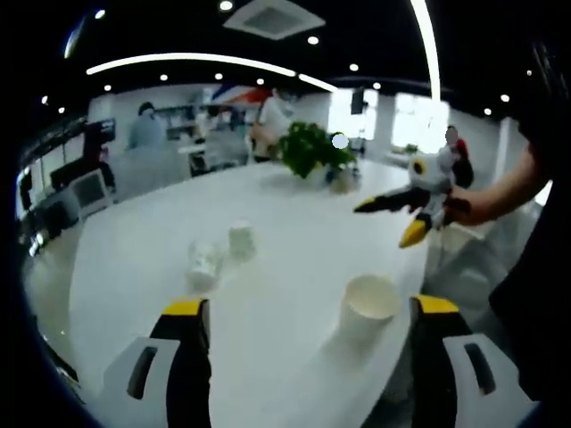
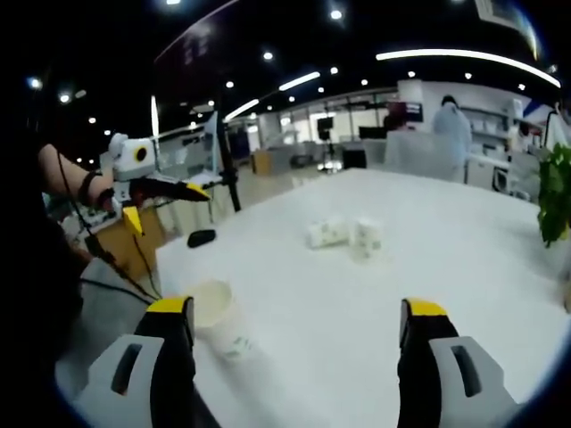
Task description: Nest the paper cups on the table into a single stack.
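My left claw (image 1: 303,312) and right claw (image 2: 296,312) both hang spread wide and empty above the white surface (image 1: 294,223), I judge ready to gather. Nearest stands a plain white cup (image 1: 370,301) upright; two smaller cups (image 1: 223,254) sit farther off, one tipped over.

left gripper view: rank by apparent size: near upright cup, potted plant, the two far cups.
1. Potted plant and near upright cup: alike in apparent size; the cup's nearness inflates it, so no ranking.
2. Tipped cup and far upright cup: smallest, look alike, not ranked.
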A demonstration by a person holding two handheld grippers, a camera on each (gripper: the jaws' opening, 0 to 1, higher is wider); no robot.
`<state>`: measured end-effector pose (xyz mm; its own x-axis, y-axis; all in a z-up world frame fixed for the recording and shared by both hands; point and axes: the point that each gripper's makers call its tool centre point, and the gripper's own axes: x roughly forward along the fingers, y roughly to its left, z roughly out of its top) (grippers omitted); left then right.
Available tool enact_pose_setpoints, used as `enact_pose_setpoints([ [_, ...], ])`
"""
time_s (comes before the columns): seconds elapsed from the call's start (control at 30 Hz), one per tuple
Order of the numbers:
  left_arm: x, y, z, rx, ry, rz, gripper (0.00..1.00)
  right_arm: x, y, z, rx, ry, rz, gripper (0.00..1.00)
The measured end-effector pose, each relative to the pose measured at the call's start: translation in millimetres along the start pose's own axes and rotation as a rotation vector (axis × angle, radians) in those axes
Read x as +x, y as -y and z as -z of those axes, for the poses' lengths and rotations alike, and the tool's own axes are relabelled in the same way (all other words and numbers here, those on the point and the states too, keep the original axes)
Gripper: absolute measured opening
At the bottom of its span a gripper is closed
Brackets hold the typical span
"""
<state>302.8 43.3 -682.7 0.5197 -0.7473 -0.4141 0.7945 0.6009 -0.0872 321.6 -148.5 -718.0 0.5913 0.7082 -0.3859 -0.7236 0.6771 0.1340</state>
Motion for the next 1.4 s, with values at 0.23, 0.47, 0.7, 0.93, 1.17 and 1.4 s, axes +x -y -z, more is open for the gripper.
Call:
enact_pose_setpoints([
  [0.23, 1, -1.3, 0.6, -0.022, 0.018, 0.005, 1.00, 3, 4, -4.3, 0.001, 0.004, 0.002, 0.94],
  [0.47, 1, -2.8, 3.2, -0.031, 0.013, 0.000, 1.00, 7, 8, -7.2, -0.002, 0.004, 0.005, 0.94],
  [0.7, 3, -6.2, 8.1, -0.046, 0.007, -0.010, 1.00, 19, 19, -12.5, -0.023, -0.010, -0.005, 0.93],
  [0.93, 5, -5.4, 14.1, -0.060, 0.006, -0.012, 1.00, 40, 40, -27.0, -0.059, -0.025, -0.011, 0.93],
  [1.17, 5, -5.5, 20.3, -0.070, 0.012, -0.008, 1.00, 69, 49, -36.3, -0.112, -0.061, -0.042, 0.93],
  [1.4, 8, -6.8, 28.1, -0.088, 0.003, -0.011, 1.00, 100, 63, -43.1, -0.131, -0.085, -0.057, 0.92],
])
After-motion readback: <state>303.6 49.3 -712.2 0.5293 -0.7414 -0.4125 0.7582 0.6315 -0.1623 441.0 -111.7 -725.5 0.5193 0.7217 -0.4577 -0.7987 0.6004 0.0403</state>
